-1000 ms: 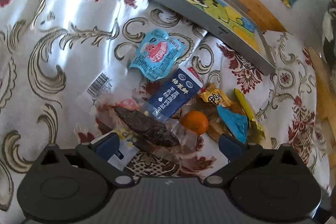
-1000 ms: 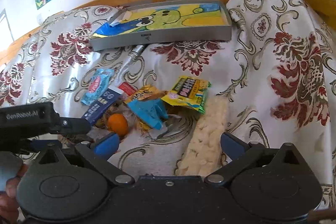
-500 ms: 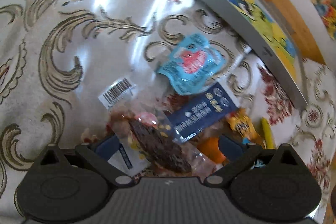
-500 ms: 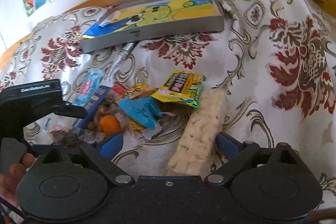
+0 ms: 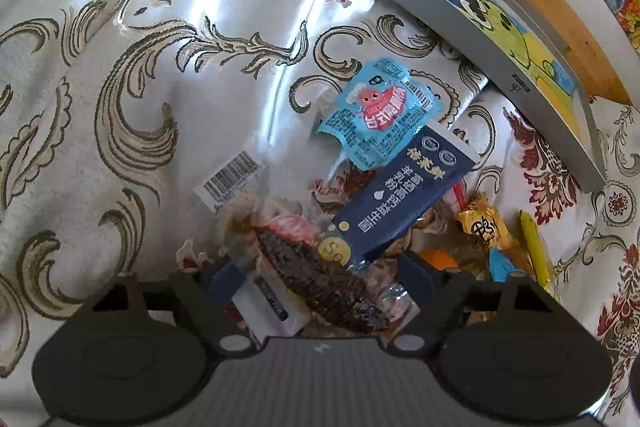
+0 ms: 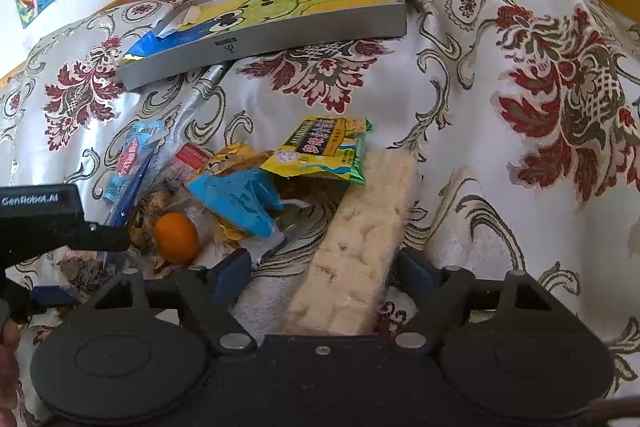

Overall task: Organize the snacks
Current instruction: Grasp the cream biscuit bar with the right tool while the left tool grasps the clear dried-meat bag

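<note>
My left claw (image 5: 320,277) is spread, its blue pads on both sides of the clear plastic packet with a dark brown dried strip inside (image 5: 320,283). The long navy blue sachet with white letters (image 5: 400,195) lies over the far end of this packet, so I think closing here may drag the sachet along, or the slippery film may slide out. The small orange round fruit (image 6: 176,237) just beside could roll away on the flowered cloth (image 5: 120,67).

My right claw (image 6: 320,279) is spread too, around the near end of the long pale puffed-rice bar in clear wrap (image 6: 356,247). I fear a hard pinch may crumble it.

The grey shallow box with a cartoon picture (image 6: 280,39) waits at the far edge of the cloth.
</note>
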A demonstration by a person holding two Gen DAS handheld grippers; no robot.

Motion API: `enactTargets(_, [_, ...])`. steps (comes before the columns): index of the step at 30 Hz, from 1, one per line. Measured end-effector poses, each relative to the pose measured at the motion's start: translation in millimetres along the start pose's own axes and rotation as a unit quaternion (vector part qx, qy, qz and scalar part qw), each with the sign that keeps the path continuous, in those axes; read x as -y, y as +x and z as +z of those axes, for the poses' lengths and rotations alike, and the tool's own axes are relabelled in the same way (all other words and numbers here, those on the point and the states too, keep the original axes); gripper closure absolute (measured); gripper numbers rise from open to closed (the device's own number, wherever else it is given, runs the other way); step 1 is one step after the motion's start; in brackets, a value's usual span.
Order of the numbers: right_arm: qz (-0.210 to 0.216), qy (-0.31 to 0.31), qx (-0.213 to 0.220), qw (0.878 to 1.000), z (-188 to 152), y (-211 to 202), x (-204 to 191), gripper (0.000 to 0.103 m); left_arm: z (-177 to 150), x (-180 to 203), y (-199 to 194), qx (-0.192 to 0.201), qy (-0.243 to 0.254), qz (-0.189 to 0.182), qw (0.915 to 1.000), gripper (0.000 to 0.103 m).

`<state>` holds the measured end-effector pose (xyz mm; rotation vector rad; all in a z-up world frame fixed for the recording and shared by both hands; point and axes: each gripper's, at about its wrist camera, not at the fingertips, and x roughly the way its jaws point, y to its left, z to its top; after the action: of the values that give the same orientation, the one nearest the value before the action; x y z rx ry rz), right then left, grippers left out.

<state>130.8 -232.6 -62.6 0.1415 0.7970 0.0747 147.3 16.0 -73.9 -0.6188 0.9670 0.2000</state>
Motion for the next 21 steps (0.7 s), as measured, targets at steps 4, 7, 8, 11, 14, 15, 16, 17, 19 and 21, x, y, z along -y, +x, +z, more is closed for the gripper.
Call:
enactTargets(4, [-0.004, 0.015, 0.003, 1.0, -1, -2, 3, 0.035, -2, -6, -4, -0.004, -0.016, -0.02, 0.9997, 0.029])
enactTargets(7, [-0.007, 0.018, 0.001, 1.0, -1, -3, 4, 0.046, -5, -9, -6, -0.013, -0.025, -0.042, 0.9987, 0.034])
enactTargets(8, [-0.007, 0.018, 0.001, 1.0, -1, -3, 4, 0.047, -6, -10, -7, -0.016, -0.027, -0.051, 0.9982, 0.037])
enactTargets(11, [-0.001, 0.022, -0.002, 1.0, -2, -5, 3, 0.049, -8, -13, -9, -0.02, -0.035, -0.072, 0.9966, 0.04])
enactTargets(14, [0.006, 0.022, -0.002, 1.0, -4, -9, 2, 0.05, -10, -14, -12, -0.019, -0.036, -0.088, 0.9953, 0.043])
enactTargets(15, [0.01, 0.022, -0.002, 1.0, -5, -11, 1, 0.05, -10, -13, -13, -0.018, -0.033, -0.092, 0.995, 0.043])
enactTargets(16, [0.015, 0.022, -0.004, 1.0, -6, -12, 0, 0.051, -11, -12, -14, -0.016, -0.028, -0.096, 0.9948, 0.044])
enactTargets(17, [0.021, 0.019, -0.005, 1.0, -7, -13, -2, 0.052, -12, -12, -16, -0.014, -0.024, -0.099, 0.9947, 0.045])
enactTargets(19, [0.032, 0.01, -0.007, 0.999, -9, -16, -6, 0.053, -14, -10, -18, -0.01, -0.013, -0.105, 0.9944, 0.045])
enactTargets(21, [0.038, -0.003, -0.006, 0.999, -11, -19, -12, 0.054, -15, -7, -20, -0.007, -0.004, -0.11, 0.9939, 0.046])
